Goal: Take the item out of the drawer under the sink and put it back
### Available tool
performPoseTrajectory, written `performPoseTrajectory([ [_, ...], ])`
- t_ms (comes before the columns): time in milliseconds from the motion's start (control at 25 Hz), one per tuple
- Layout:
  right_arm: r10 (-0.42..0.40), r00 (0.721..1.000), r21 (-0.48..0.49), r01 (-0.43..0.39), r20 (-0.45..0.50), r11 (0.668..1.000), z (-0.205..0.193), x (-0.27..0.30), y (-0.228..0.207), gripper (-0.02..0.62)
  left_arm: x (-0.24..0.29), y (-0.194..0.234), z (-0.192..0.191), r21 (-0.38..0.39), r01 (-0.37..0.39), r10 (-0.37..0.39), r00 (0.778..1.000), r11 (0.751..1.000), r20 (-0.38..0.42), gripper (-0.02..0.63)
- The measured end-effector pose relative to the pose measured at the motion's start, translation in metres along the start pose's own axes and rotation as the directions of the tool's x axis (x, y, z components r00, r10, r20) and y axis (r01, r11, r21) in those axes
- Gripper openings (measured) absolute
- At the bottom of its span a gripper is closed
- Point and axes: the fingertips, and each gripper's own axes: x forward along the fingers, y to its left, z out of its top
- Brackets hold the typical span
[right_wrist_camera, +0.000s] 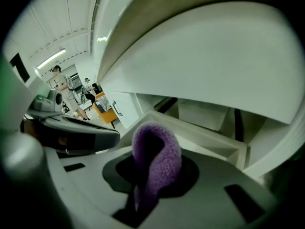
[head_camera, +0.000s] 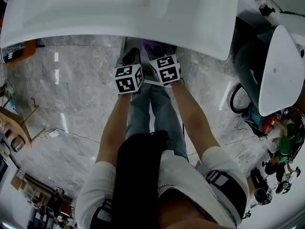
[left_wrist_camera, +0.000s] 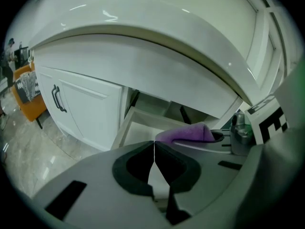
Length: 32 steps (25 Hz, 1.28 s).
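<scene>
**A:** Where is the purple cloth [right_wrist_camera: 157, 159]?

**B:** It's pinched in the right gripper [right_wrist_camera: 145, 185]. The jaws are narrow and clamped on the fabric, which loops up out of them. The cloth is just in front of the open drawer [right_wrist_camera: 205, 135], not inside it.

**A:** And the left gripper [left_wrist_camera: 154, 151]?

**B:** It's just beside the right one, also in front of the drawer. Its jaws are pressed together with nothing between them.

**A:** What about the drawer itself?

**B:** It's pulled out beneath the white sink [head_camera: 119, 13]. To the drawer's left is a closed cabinet door [left_wrist_camera: 81, 109] with a dark handle [left_wrist_camera: 58, 99].

**A:** And the person?

**B:** They're standing in front of the drawer on a grey marble floor [head_camera: 71, 80], with both forearms reaching toward it.
</scene>
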Motion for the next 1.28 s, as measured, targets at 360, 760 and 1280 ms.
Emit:
performPoseTrajectory([
  [360, 0.009, 0.999, 0.034, -0.007, -0.031, 0.999, -0.010, 0.022, -0.010, 0.077, 0.013, 0.006, 0.007, -0.004, 0.000, 0.000, 1.000, 1.000, 0.023, 0.009],
  [760, 0.019, 0.995, 0.013, -0.018, -0.094, 1.000, -0.026, 0.037, -0.005, 0.087, 0.017, 0.009, 0.007, -0.011, -0.002, 0.002, 1.000, 1.000, 0.017, 0.009],
  [1280, 0.097, 0.991, 0.068, -0.091, -0.096, 0.994, -0.031, 0.030, 0.008, 0.294, 0.019, 0.008, 0.005, -0.011, -0.013, 0.013, 1.000, 1.000, -0.006, 0.009],
])
